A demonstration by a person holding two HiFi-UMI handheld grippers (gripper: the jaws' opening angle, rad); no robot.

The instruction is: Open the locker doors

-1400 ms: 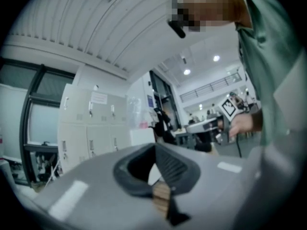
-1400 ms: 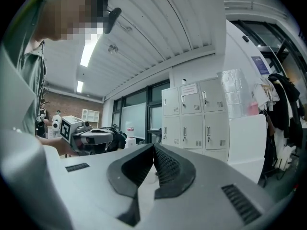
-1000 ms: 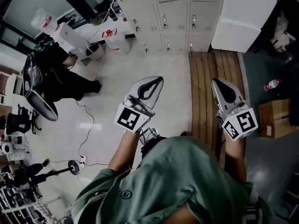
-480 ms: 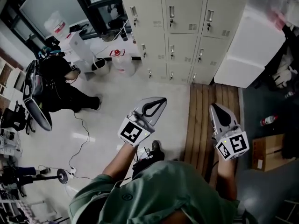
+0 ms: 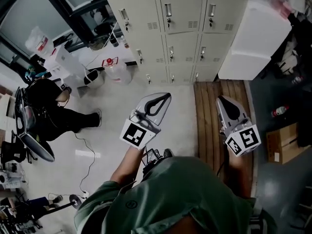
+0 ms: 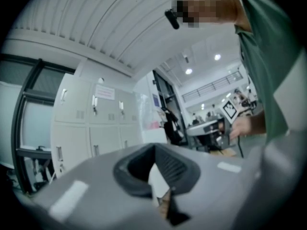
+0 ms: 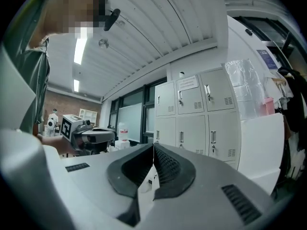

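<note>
A bank of beige lockers stands ahead, every door in view shut, each with a small handle and vent slots. My left gripper is held out over the pale floor, well short of the lockers, jaws together and nothing between them. My right gripper hovers over the wooden slats, likewise shut and empty. In the left gripper view the lockers rise beyond the closed left gripper. In the right gripper view the lockers stand past the closed right gripper.
A white cabinet stands right of the lockers. A wooden slatted platform runs up to them. A seated person in black, a water jug and a floor cable lie left. A cardboard box and bottle sit right.
Both grippers have been carried toward the lockers, which now fill more of the head view. Both stay shut and empty.
</note>
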